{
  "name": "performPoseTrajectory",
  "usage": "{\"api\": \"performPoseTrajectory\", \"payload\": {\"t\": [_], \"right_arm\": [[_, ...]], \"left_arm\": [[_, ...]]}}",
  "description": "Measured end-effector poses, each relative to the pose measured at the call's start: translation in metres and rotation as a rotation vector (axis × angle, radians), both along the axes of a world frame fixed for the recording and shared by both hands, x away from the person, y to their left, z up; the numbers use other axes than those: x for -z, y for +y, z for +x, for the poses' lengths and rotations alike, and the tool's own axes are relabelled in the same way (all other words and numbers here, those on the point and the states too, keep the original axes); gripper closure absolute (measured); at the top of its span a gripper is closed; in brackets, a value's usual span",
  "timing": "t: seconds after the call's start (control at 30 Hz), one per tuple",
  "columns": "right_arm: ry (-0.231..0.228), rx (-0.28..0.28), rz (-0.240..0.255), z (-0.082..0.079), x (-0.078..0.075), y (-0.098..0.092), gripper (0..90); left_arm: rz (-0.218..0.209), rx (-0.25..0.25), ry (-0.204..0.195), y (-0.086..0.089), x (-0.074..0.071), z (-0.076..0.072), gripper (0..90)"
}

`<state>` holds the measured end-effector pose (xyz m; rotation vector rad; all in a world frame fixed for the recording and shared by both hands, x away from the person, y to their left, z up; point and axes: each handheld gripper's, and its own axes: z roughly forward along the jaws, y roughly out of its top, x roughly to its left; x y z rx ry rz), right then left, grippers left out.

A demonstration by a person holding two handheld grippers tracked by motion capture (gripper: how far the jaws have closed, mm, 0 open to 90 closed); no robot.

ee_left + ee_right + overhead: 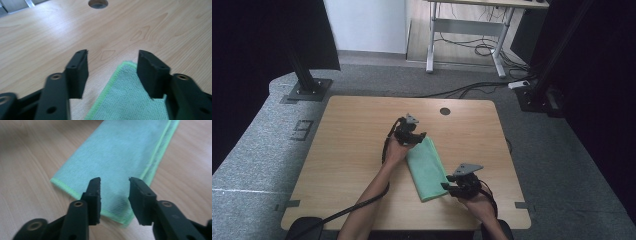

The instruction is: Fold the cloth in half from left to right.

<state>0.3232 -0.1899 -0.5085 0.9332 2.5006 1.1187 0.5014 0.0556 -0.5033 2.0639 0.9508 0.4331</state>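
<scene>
A wooden desk (352, 150) carries a folded green cloth (427, 169) lying flat near its middle. The left hand-held gripper (417, 136) sits at the cloth's far corner, jaws apart and holding nothing. The right hand-held gripper (446, 186) is at the near end, jaws narrowly parted over the edge, gripping nothing.

The tabletop (352, 150) is pale wood-grain laminate, smooth with a soft sheen. The cloth (427, 170) is green microfibre, matt and finely napped, its edge stitched in brighter green thread. The left gripper (112, 72) and right gripper (115, 200) have matt black plastic fingers (152, 72), slightly rough, with small brass-coloured metal inserts. The floor (257, 150) is coarse grey carpet.
</scene>
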Motion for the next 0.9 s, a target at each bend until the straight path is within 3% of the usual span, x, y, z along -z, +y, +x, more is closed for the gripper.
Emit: {"api": "performPoseTrajectory", "payload": {"t": [0.27, 0.47, 0.6, 0.9], "right_arm": [[-0.004, 0.019, -0.038, 0.013, 0.002, 0.002, 45.6], [0.005, 0.054, -0.124, 0.019, 0.015, 0.000, 42.8], [0.021, 0.088, -0.152, 0.023, 0.021, -0.007, 42.7], [0.032, 0.091, -0.160, 0.025, 0.026, -0.009, 41.8]], "left_arm": [[-0.027, 0.043, 0.041, 0.012, -0.004, -0.019, 27.4], [0.008, 0.075, 0.045, 0.018, 0.000, -0.044, 19.0], [0.020, 0.092, 0.053, 0.023, 0.004, -0.060, 16.6], [0.065, 0.104, 0.086, 0.026, 0.024, -0.087, 14.2]]}}
